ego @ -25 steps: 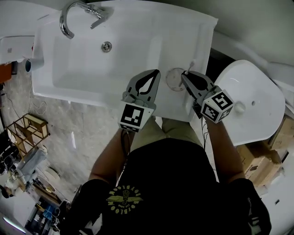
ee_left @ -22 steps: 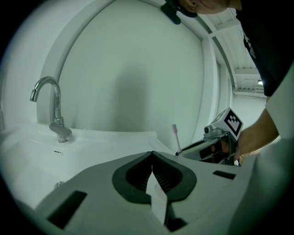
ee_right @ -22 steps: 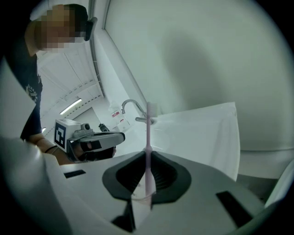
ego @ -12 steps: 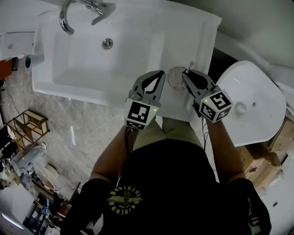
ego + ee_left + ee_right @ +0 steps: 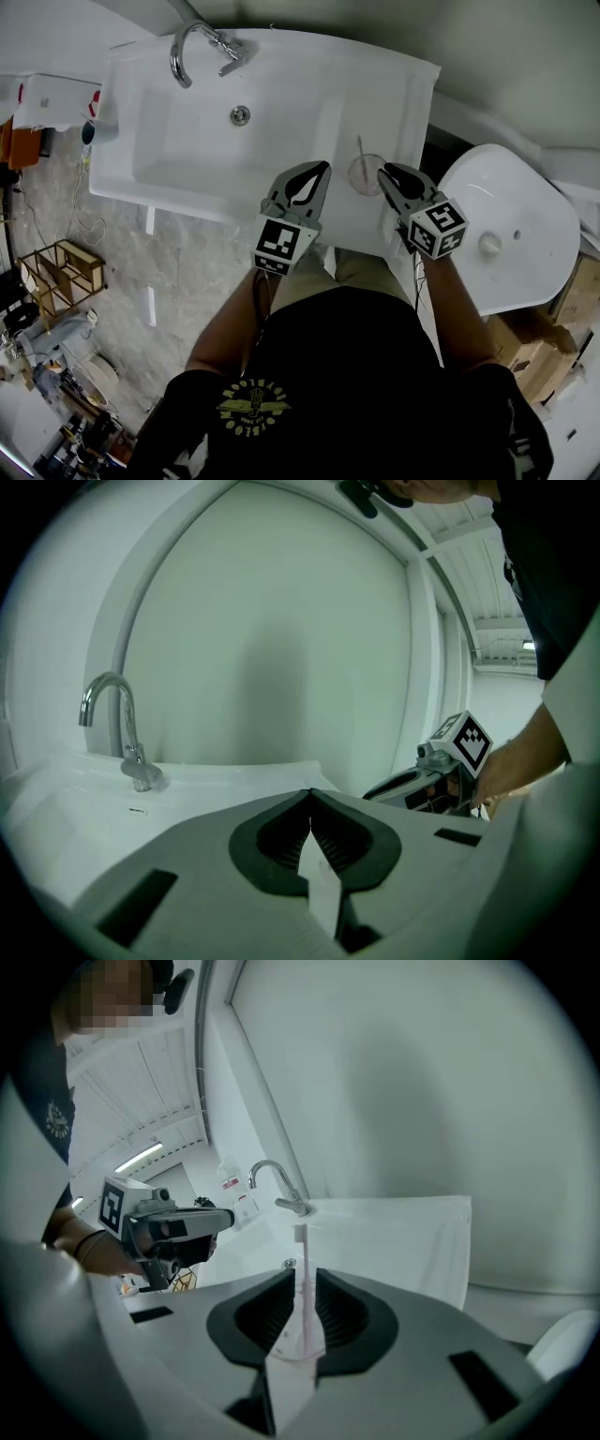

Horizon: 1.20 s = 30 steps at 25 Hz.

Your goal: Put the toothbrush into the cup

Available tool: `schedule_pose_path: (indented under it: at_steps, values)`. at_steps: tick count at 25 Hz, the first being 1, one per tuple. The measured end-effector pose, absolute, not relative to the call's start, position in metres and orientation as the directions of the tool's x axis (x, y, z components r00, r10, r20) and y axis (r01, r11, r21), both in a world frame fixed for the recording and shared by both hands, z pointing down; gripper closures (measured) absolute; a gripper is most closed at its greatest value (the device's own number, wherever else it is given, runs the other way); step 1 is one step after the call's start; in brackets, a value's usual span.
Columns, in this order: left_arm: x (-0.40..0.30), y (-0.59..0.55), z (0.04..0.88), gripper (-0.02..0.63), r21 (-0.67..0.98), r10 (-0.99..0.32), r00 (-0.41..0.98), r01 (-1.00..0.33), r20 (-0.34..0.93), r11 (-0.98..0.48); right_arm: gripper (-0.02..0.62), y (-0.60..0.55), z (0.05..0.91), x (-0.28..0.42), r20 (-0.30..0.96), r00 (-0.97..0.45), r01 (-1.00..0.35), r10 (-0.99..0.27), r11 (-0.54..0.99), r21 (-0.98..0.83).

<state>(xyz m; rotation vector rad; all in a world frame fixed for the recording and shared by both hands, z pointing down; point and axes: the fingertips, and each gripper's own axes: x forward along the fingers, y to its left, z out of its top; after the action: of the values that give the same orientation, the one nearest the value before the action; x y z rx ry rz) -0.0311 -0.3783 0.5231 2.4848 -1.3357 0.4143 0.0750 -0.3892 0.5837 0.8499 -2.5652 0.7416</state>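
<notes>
A pale pink toothbrush (image 5: 360, 150) leans inside the clear plastic cup (image 5: 353, 176), so the right gripper (image 5: 383, 172) sits with jaws released. The left gripper (image 5: 324, 166) idles, clenched on nothing.

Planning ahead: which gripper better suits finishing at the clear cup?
Probably right: the right gripper is beside the clear cup, thin pale toothbrush showing between its parted jaws; the left gripper is shut.
</notes>
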Motion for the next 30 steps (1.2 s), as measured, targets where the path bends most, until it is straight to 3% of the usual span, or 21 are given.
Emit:
schedule_pose_path:
  at_steps: [19, 30]
  values:
    - [-0.081, -0.338, 0.334, 0.595, -0.042, -0.825, 0.556, -0.826, 0.100, -0.562, 0.583, -0.342, 0.382, 0.097, 0.164, -0.636, -0.771, -0.754, 0.615, -0.161]
    - [-0.099, -0.306, 0.308, 0.595, -0.029, -0.796, 0.605, -0.795, 0.036, -0.606, 0.583, -0.297, 0.340, 0.093, 0.113, -0.554, -0.832, -0.824, 0.546, -0.100]
